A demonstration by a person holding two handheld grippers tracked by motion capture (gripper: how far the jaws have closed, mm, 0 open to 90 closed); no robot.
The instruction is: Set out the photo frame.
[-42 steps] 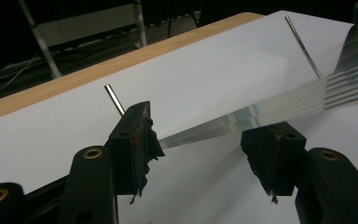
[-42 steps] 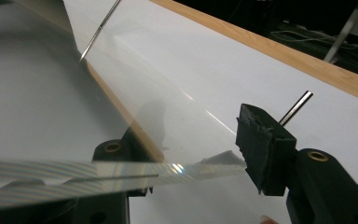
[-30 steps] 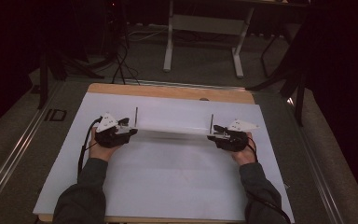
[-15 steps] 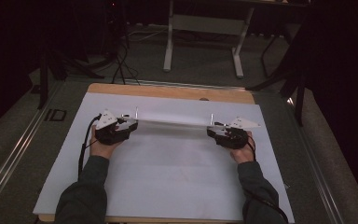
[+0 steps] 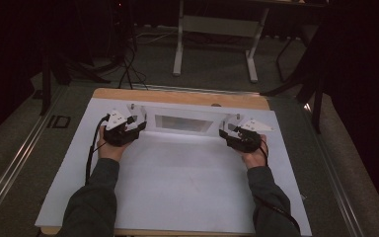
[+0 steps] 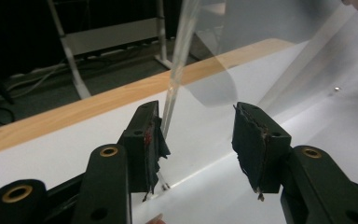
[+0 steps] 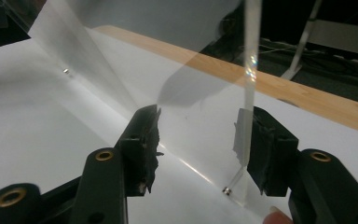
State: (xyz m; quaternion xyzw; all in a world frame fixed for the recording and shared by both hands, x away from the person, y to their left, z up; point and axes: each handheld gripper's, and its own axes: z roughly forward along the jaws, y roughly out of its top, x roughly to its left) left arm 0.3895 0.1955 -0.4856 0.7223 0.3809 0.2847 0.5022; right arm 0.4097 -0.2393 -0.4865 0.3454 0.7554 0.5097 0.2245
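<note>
While both black tools, left [image 5: 140, 123] and right [image 5: 225, 132], stand apart, a clear rigid plastic panel [image 5: 183, 123] tilts up between them over the smooth white counter [image 5: 177, 182].

A clear panel [image 5: 183, 124] stands across the far part of the table [image 5: 177, 187], near its back edge. The left gripper [image 5: 137, 123] is at its left end, the right gripper [image 5: 225, 131] at its right end. Behind the table stands a frame [image 5: 217, 24] on the floor.

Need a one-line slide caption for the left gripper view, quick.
Open left tongs straddle the edge of a clear sheet standing on the white table.
</note>
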